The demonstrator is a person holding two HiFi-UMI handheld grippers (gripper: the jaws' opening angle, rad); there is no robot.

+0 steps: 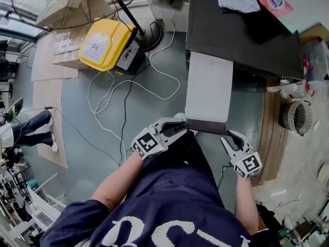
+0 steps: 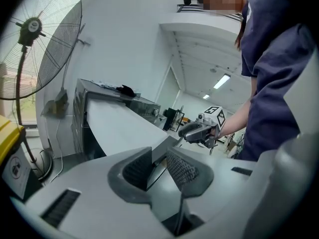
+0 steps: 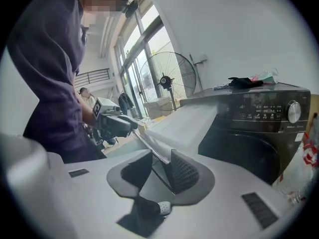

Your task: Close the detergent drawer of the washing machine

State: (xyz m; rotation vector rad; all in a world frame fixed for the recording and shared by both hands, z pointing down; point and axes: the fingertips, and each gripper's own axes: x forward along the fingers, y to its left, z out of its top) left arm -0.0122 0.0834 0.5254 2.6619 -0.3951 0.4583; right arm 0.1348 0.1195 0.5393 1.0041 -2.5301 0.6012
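at the far left of the floor a yellow plastic box (image 1: pixel 105 44) sits by the black fan base (image 1: pixel 149 35), with loose white cables (image 1: pixel 110 94) trailing across the grey floor (image 1: pixel 77 117) toward the person. none of this is in the drawer's path.

the left gripper (image 1: pixel 181 125) is at the left front corner of the long pale-grey detergent drawer (image 1: pixel 208 86). its tongs look pinched on the dark front lip there, which runs between the ribbed pads in the left gripper view. the drawer is pulled far out from the dark grey washing machine (image 1: pixel 231 30), reaching from the machine's front edge almost to the person's dark blue shirt (image 1: pixel 180 199). the right gripper (image 1: pixel 230 137) is at the right front corner, its tongs likewise pinched on the thin lip, which lies against one pad in the right gripper view.

i judge the closing step has a hold but the push is not yet begun, since the drawer is still nearly fully out. the next move calls for an even, straight push from both corners toward the machine, keeping the front lip square so the drawer does not skew and bind.

to the right, a ribbed round basket (image 1: pixel 296 118) stands on a brown wooden strip (image 1: pixel 270 138) beside the drawer, near the right elbow's side but apart from the travel line.
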